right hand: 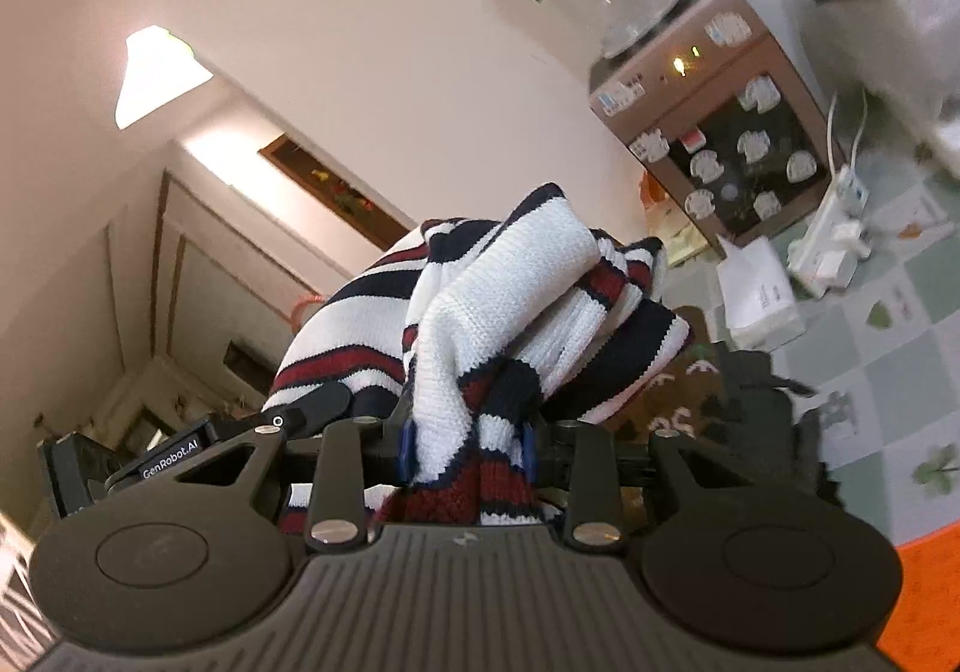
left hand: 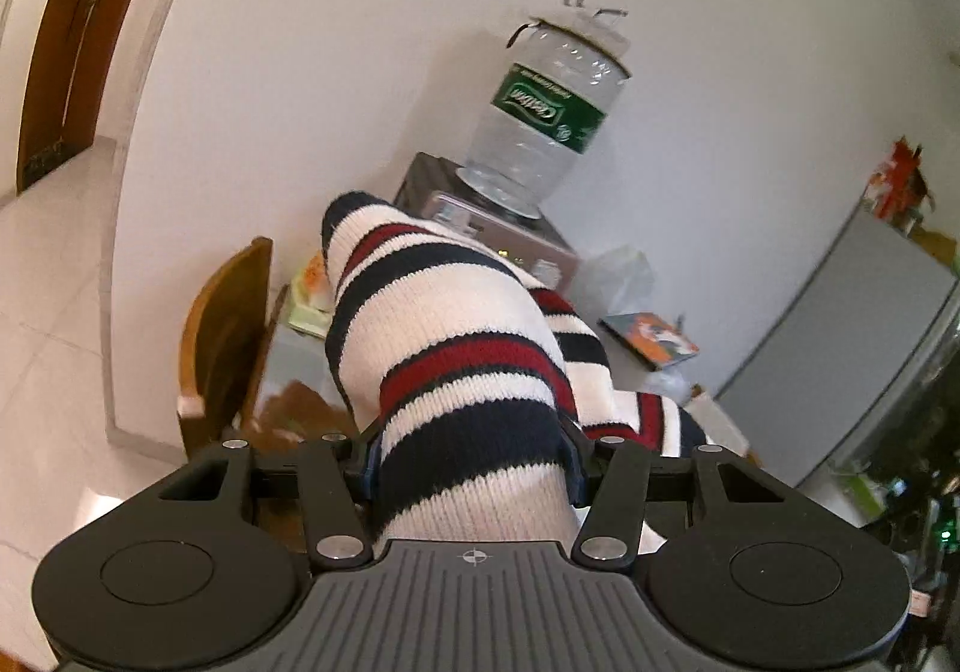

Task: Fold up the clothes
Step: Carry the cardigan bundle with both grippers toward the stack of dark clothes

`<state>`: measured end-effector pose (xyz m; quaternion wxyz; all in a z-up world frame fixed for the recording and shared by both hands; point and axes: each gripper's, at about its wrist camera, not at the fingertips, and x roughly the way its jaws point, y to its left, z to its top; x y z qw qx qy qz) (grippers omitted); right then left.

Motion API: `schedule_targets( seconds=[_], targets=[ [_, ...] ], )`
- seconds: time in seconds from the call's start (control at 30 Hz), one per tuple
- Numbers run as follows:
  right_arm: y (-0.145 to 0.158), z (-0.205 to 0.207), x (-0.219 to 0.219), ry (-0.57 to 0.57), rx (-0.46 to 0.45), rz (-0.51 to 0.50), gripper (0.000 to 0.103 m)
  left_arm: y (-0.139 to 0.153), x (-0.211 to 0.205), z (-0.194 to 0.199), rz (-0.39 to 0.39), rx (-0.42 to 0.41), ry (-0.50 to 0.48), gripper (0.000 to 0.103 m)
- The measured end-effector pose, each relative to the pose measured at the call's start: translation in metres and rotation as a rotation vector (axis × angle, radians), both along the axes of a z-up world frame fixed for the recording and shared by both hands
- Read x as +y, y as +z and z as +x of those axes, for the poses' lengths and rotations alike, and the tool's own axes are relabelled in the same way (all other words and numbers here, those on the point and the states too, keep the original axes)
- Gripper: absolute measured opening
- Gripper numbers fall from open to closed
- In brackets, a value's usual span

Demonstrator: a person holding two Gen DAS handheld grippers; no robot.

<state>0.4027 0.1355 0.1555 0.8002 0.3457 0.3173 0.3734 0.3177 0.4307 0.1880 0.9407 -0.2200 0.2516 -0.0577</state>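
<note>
**Ana:** Sweater first: a striped knit in white, navy and red, up in the air in front of both cameras, clear of the table. The left gripper is clamped on a thick roll of it, jaws about half apart with the knit filling the gap. The right gripper pinches a narrower bunch, jaws closer together.

**Ben:** How will it behave?

**Ana:** My guess is soft, floppy and fairly bulky. It should sag and stretch between the two grips, and it won't slip easily. For a clean fold I'd take it by the shoulders or the hem corners, not wads like these.

**Ben:** Which part is each holding?

**Ana:** Can't tell. The fabric is bunched, and whatever hangs below the jaws is hidden by the gripper bodies. The water dispenser behind shows clearly enough; the dark shapes right of the right gripper are too blurred to name.
</note>
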Motion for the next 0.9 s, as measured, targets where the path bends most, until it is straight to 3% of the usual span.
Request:
schedule_targets(
  seconds=[0.07,0.23,0.33,0.4,0.43,0.6,0.73,0.9],
  targets=[
    [-0.014,0.015,0.011,-0.014,0.022,0.010,0.037,-0.012,0.005,0.016,0.024,0.014,-0.003,0.056],
    [-0.075,0.039,0.026,-0.039,0.162,-0.002,0.039,-0.078,0.018,0.048,0.060,0.142,0.027,0.058],
    [-0.108,0.045,0.031,-0.048,0.192,-0.031,0.043,-0.108,0.028,0.041,0.040,0.126,0.039,0.065],
    [-0.119,0.045,0.029,-0.047,0.181,-0.040,0.056,-0.114,0.033,0.036,0.009,0.104,0.034,0.069],
    [-0.122,0.045,0.029,-0.044,0.179,-0.040,0.057,-0.115,0.033,0.035,0.004,0.095,0.030,0.069],
    [-0.105,0.040,0.027,-0.029,0.114,-0.100,0.058,-0.100,0.031,0.027,0.033,0.024,0.017,0.070],
    [-0.078,0.035,0.019,-0.053,-0.005,-0.195,0.059,-0.073,0.028,0.015,0.082,-0.041,0.031,0.070],
    [-0.044,0.033,0.009,-0.112,-0.158,-0.297,0.063,-0.042,0.032,0.005,0.081,-0.148,0.070,0.070]
  ],
)
